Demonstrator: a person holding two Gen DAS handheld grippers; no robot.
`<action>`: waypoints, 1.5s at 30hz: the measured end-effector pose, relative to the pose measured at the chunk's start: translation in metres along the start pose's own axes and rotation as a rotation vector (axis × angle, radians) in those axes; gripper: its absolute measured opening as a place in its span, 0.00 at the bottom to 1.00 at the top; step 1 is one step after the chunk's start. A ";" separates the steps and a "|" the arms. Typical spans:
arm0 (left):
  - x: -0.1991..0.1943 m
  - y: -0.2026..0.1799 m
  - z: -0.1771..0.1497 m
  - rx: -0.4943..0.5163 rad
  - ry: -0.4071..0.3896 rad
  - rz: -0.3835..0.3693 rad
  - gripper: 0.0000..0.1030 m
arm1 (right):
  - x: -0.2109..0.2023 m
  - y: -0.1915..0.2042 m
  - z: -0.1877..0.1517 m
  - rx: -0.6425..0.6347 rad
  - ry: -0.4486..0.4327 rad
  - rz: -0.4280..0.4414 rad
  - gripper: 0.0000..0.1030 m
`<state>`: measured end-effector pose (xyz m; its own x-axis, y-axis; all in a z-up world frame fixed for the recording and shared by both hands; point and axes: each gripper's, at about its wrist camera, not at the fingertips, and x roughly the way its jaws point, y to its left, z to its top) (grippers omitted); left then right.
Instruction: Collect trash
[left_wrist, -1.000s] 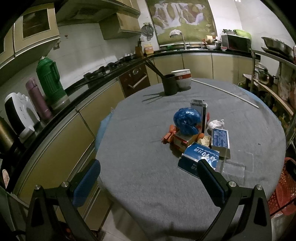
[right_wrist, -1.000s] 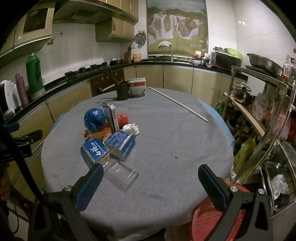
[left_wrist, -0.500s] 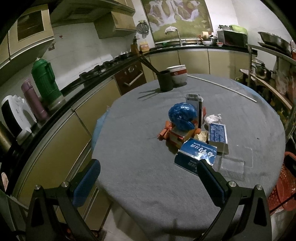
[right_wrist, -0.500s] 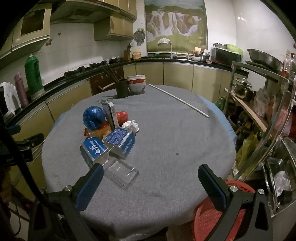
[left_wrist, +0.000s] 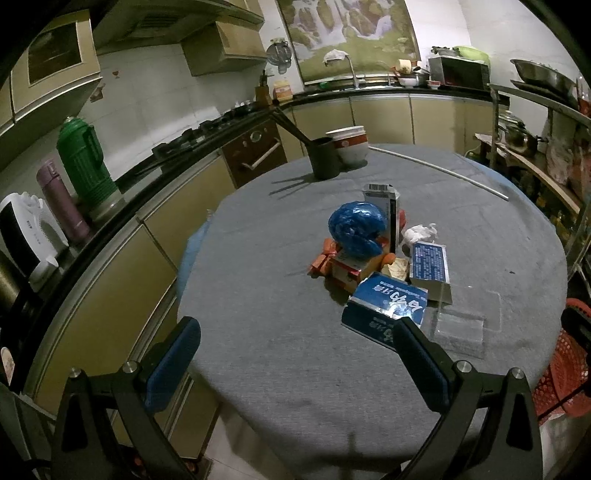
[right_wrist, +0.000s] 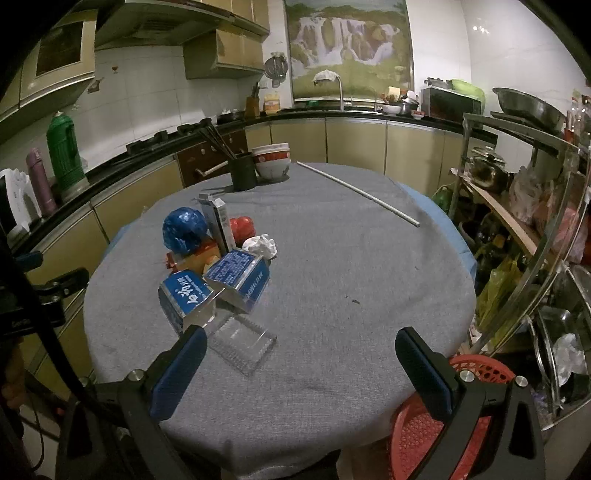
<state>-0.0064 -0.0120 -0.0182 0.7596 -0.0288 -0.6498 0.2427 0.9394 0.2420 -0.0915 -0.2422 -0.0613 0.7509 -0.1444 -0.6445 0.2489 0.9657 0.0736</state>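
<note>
Grey cloth covers the round table (right_wrist: 332, 258), and the trash sits heaped on it ahead of both my tongs. My left gripper (left_wrist: 295, 354) is spread wide and empty, hovering over the near edge; the pile lies ahead and toward its right finger, whose tip overlaps the near blue carton (left_wrist: 384, 308). Beyond that carton are a second blue carton (left_wrist: 428, 264), a crumpled white tissue (left_wrist: 419, 233), the blue plastic ball (left_wrist: 356, 228) on an orange box (left_wrist: 351, 267), and a tall upright carton (left_wrist: 388, 206). My right gripper (right_wrist: 299, 354) is also wide and holds nothing; the heap is ahead and to its left, with the clear plastic tray (right_wrist: 242, 341) just beside its left finger. A red basket (right_wrist: 424, 421) sits below its right finger, off the table edge.
</note>
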 end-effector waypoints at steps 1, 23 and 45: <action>0.000 0.000 0.000 0.000 0.000 0.000 1.00 | 0.000 0.000 0.000 0.000 0.000 0.000 1.00; 0.001 0.002 -0.003 -0.007 0.005 -0.016 1.00 | 0.002 0.006 -0.003 -0.006 0.005 0.012 1.00; 0.008 0.003 -0.005 -0.010 0.028 -0.031 1.00 | 0.008 0.009 -0.007 -0.010 0.018 0.020 1.00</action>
<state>-0.0026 -0.0076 -0.0267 0.7347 -0.0491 -0.6766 0.2601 0.9416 0.2141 -0.0881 -0.2330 -0.0712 0.7447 -0.1214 -0.6562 0.2278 0.9705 0.0790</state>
